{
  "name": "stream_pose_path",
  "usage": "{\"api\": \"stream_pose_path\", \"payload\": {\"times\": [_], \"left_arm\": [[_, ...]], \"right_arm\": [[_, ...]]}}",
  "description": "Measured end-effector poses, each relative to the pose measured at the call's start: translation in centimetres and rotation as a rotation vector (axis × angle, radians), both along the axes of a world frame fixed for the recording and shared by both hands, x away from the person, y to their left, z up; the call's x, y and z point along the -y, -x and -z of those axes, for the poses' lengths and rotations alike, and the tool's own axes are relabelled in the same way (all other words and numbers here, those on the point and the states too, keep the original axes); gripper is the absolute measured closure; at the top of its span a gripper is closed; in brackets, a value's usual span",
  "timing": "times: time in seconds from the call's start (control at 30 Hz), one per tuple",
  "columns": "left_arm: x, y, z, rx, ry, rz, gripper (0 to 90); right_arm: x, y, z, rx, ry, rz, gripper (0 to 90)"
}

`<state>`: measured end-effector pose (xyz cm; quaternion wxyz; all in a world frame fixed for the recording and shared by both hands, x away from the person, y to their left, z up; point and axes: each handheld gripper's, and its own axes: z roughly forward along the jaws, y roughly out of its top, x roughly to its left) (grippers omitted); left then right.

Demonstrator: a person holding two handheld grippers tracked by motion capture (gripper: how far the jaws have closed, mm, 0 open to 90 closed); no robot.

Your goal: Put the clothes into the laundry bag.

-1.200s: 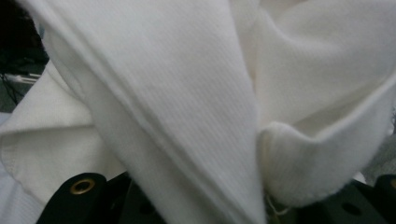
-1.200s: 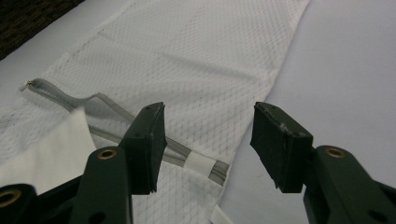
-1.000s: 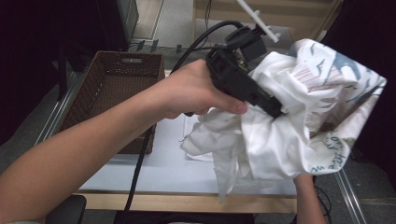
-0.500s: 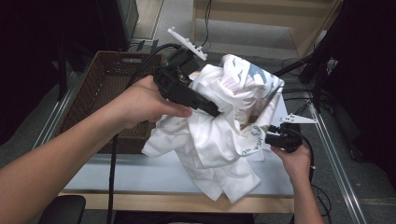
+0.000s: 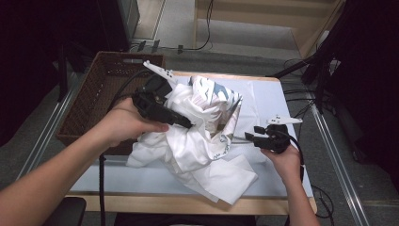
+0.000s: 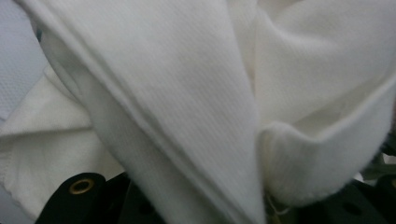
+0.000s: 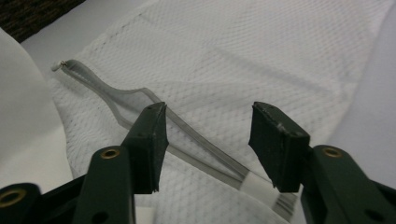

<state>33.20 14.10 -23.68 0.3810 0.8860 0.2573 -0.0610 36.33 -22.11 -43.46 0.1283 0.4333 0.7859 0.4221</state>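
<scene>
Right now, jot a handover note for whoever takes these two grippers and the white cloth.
Left gripper: shut on the bunched white cloth garment with grey-blue print, holding its top up while its lower folds rest on the pale table.
Right gripper: open, its jaws have just been opening. The thin grey strip of the flat white mesh fabric bag runs between them, ungripped.
The brown woven basket sits at the table's left edge.
Done: garment brought down to the table.
Left: probably grip the strip and sort garment and bag; I can't tell whether the bag is open.

White cloth (image 6: 196, 107) folds bunched over the black fingers (image 6: 79, 196)
</scene>
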Motion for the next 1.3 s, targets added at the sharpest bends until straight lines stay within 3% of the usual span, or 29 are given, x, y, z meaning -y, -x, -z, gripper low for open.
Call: {"api": "stream_pose_path", "payload": {"times": [0.13,0.37,0.4,0.43,0.6,0.67,0.83,0.9,0.97,1.0,1.07,1.13,1.17,1.2,1.3], "left_arm": [[0.4,0.3,2.6,-0.029,0.020,-0.021,67.5],[1.8,1.1,7.3,-0.075,0.049,-0.031,67.3],[2.0,1.3,8.9,-0.088,0.044,-0.035,67.3],[2.0,1.3,8.9,-0.088,0.044,-0.035,67.2],[1.7,1.6,12.4,-0.123,0.022,-0.060,67.1],[1.5,1.4,13.6,-0.121,0.021,-0.064,67.1],[1.8,1.0,15.7,-0.108,-0.016,-0.075,67.0],[2.1,0.9,16.3,-0.097,-0.018,-0.081,66.9],[2.4,0.9,16.9,-0.096,-0.021,-0.078,66.5],[2.5,0.9,17.1,-0.100,-0.015,-0.076,65.6],[2.6,1.0,17.7,-0.100,-0.013,-0.078,65.2],[2.7,1.2,18.0,-0.096,-0.010,-0.087,64.4],[2.7,1.3,18.1,-0.088,-0.017,-0.086,64.1],[2.7,1.3,18.2,-0.087,-0.016,-0.085,63.8],[2.7,1.4,18.5,-0.095,-0.003,-0.095,63.6]], "right_arm": [[-1.4,-0.5,0.7,-0.013,0.006,-0.040,44.6],[-3.1,-1.2,1.6,-0.016,0.060,-0.074,42.4],[-3.6,-1.4,2.1,-0.012,0.088,-0.067,42.0],[-3.6,-1.4,2.1,-0.012,0.088,-0.067,42.0],[-4.3,-1.8,2.9,-0.032,0.100,-0.093,41.5],[-4.7,-1.9,3.1,-0.036,0.106,-0.094,41.1],[-5.8,-3.2,3.6,-0.037,0.204,-0.135,42.3],[-6.2,-3.8,3.8,-0.054,0.208,-0.134,44.4],[-6.4,-4.0,4.1,-0.024,0.192,-0.130,50.5],[-6.4,-4.1,4.2,-0.007,0.189,-0.122,58.2],[-6.3,-4.1,4.2,0.000,0.191,-0.111,61.6],[-6.3,-4.1,4.2,0.005,0.187,-0.107,75.8],[-6.3,-4.2,4.1,0.001,0.192,-0.101,80.6],[-6.4,-4.4,4.0,-0.031,0.182,-0.100,88.5],[-6.6,-4.8,3.7,-0.068,0.185,-0.099,89.9]]}}
